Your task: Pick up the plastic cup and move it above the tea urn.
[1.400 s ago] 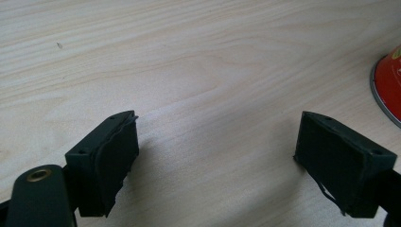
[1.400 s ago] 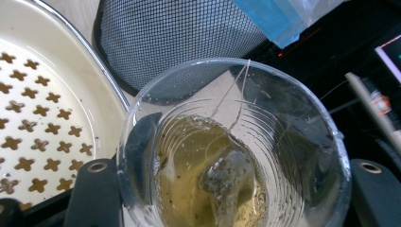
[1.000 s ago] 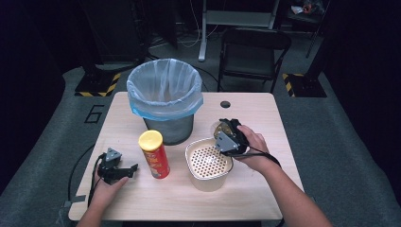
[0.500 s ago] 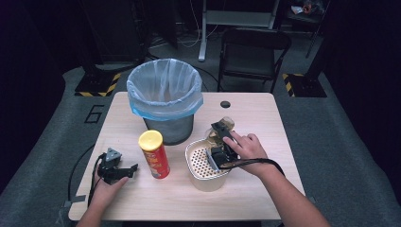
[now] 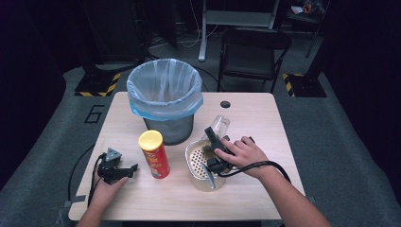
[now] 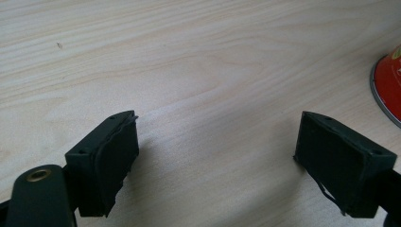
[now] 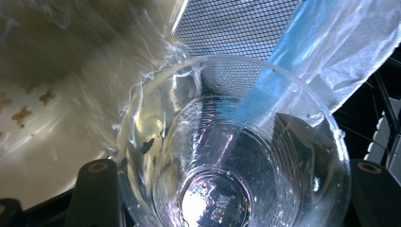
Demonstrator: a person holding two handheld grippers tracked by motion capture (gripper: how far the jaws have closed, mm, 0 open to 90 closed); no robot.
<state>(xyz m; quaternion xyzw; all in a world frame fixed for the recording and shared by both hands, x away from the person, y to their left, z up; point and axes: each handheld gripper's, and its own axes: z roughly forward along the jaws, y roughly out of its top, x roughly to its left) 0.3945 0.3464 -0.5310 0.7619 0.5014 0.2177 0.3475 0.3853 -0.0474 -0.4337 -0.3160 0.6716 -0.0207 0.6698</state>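
Right gripper (image 5: 215, 142) lower now, clamped on clear cup (image 5: 218, 126), mouth tilted toward bin (image 5: 163, 101).

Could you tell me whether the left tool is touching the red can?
Apart. The high view shows bare table between the left tool and the red can.
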